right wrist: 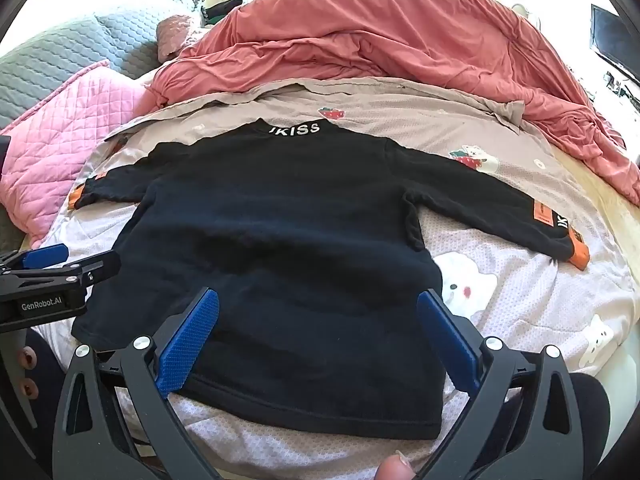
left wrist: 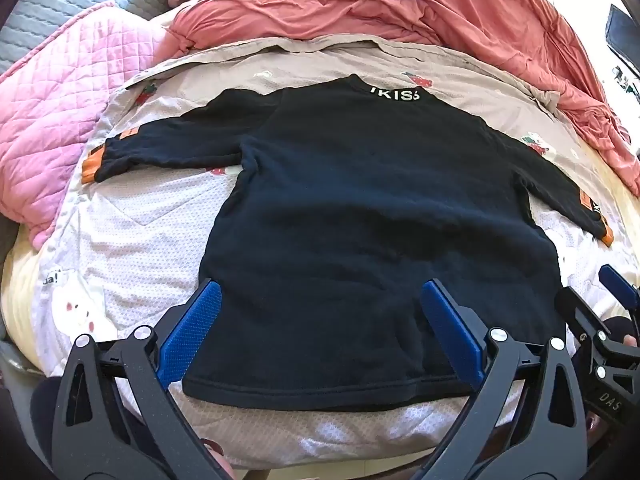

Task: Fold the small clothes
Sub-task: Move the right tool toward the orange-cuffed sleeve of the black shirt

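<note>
A small black long-sleeved shirt [left wrist: 360, 208] [right wrist: 280, 232] lies flat on the bed, back up, white lettering at the collar, sleeves spread with orange cuffs [left wrist: 89, 166] [right wrist: 578, 252]. My left gripper [left wrist: 320, 290] hovers open above the hem's left part, blue pads [left wrist: 192, 328] wide apart with nothing between them. Over the hem's right part my right gripper [right wrist: 318, 298] is open too, blue fingers [right wrist: 448, 340] spread and not pressing the cloth. Each gripper shows at the edge of the other's view: the right gripper [left wrist: 600, 320] and the left gripper [right wrist: 52, 276].
The shirt rests on a printed sheet [left wrist: 132, 248] [right wrist: 520, 304] with cartoon figures. A crumpled coral duvet [left wrist: 400, 12] [right wrist: 400, 40] lies behind it, a pink quilted blanket [left wrist: 52, 120] [right wrist: 60, 132] at the left, grey pillows [right wrist: 60, 52] beyond. A fingertip [right wrist: 394, 468] shows at the bottom edge.
</note>
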A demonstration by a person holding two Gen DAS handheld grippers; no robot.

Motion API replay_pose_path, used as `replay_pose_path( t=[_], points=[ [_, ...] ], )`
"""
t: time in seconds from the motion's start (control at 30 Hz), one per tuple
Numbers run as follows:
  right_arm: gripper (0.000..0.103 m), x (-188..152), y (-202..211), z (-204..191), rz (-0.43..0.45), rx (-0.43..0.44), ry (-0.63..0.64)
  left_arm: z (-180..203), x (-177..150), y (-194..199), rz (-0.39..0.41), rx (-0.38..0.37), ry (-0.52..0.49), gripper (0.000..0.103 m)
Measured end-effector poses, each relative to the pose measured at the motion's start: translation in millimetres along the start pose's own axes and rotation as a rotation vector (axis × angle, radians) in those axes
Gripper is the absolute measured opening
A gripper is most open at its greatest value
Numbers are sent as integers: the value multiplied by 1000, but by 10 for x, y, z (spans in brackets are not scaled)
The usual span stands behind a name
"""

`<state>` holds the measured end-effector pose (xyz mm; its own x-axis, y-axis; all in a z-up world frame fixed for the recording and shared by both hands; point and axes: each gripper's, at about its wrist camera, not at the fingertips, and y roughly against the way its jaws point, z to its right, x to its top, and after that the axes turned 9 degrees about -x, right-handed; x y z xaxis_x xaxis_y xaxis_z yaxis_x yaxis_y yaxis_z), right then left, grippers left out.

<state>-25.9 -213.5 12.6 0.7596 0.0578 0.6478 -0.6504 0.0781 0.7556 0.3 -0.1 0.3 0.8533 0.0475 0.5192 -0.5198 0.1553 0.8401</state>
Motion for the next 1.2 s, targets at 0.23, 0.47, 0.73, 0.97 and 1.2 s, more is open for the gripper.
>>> replay_pose_path(
  t=[0.23,0.47,0.73,0.97,1.2],
  points=[
    [99,243,-97,129,17,-8,-30,89,200,-157,-10,-6,-19,94],
    [99,578,-261,269,46,-24,-77,218,505,-317,29,-10,-30,94],
    [99,899,-520,381,66,-47,-115,266,800,-541,26,-10,-41,94],
    [99,1157,-810,527,57,-77,-148,314,1027,-734,27,-4,-47,94],
    [99,1437,-1162,832,60,-169,-219,374,1232,-1031,4,-3,-42,94]
  ],
)
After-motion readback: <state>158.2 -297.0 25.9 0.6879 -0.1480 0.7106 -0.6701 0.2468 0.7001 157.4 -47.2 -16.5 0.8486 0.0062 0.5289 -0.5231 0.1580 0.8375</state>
